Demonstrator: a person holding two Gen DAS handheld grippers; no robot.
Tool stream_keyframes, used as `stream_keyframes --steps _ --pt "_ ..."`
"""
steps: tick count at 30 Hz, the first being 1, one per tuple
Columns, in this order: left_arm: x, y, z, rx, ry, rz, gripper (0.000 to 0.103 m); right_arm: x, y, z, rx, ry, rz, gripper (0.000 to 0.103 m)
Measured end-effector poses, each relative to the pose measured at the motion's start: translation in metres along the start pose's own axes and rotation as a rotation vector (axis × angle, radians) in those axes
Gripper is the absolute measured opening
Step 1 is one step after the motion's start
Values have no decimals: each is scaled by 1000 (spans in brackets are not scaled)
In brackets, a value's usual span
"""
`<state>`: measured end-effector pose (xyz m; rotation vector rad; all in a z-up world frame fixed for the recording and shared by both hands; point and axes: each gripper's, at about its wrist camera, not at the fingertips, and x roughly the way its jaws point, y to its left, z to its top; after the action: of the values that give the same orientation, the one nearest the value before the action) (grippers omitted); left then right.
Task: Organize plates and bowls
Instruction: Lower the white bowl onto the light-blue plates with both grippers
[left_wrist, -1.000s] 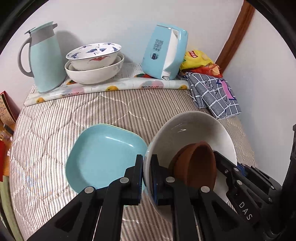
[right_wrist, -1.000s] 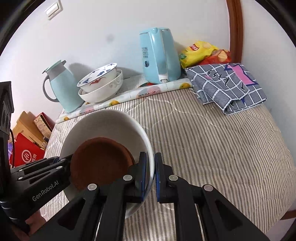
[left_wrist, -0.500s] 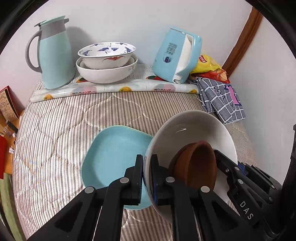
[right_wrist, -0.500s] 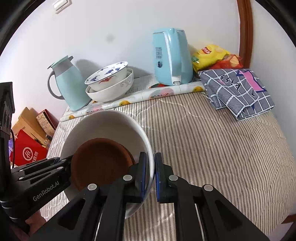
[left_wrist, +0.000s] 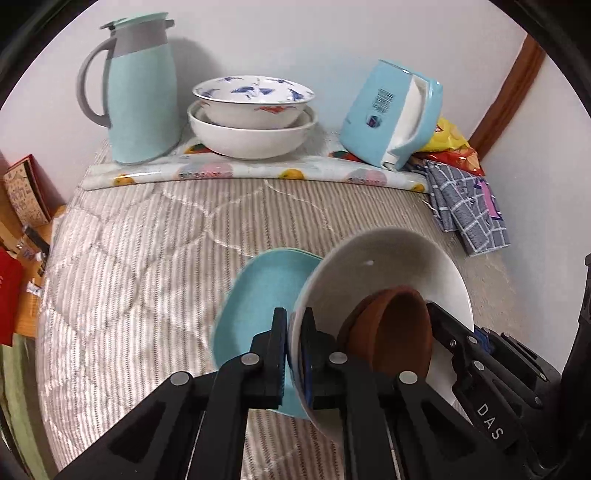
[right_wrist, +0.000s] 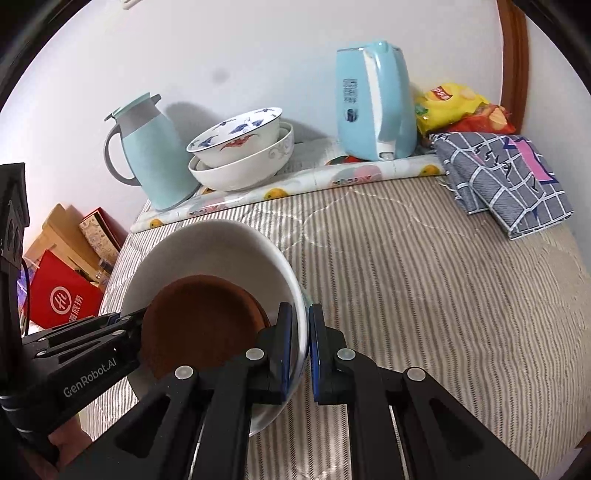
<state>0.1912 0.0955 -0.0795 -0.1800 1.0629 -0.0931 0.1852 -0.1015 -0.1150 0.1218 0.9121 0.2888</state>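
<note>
Above the striped quilt, both grippers carry one large white bowl by opposite sides of its rim. Left gripper is clenched on the bowl's near-left rim, rim edge pinched between its two pads. Right gripper is clamped on the rim on the other side, wall of the bowl running between its pads. Small brown bowls sit nested inside the white bowl; left wrist view shows at least two brown rims, exact count hard to tell.

Bowl's lower edge is cut off behind the gripper fingers in both views, so whether it touches the quilt can't be told. Teal square plate lies on the quilt just left of the white bowl in the left wrist view, its right part hidden behind the bowl and the left gripper; it is fully hidden in the right wrist view.

Behind the white bowl, along the wall, a fruit-print mat holds a stack of two bowls: blue-patterned bowl nested in a plain white one. Teal thermos jug stands left of that stack, light blue electric kettle right of it. Yellow chip bag and folded checked cloth lie right of the kettle, the bag partly hidden by it in the left view. Red and brown boxes sit off the quilt's left edge, partly cut off.
</note>
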Motion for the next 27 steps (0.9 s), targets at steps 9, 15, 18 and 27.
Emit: stream_keyframes --steps 9,15,18,27 --pt "22 20 -2 -10 31 55 7 31 10 -7 4 50 19 7" --pt "39 28 -2 -24 61 44 7 48 10 -9 15 75 22 7" --pt "43 28 1 -22 59 54 8 54 10 -7 11 83 20 7" --pt "50 33 5 -28 58 35 7 65 8 0 3 100 28 8"
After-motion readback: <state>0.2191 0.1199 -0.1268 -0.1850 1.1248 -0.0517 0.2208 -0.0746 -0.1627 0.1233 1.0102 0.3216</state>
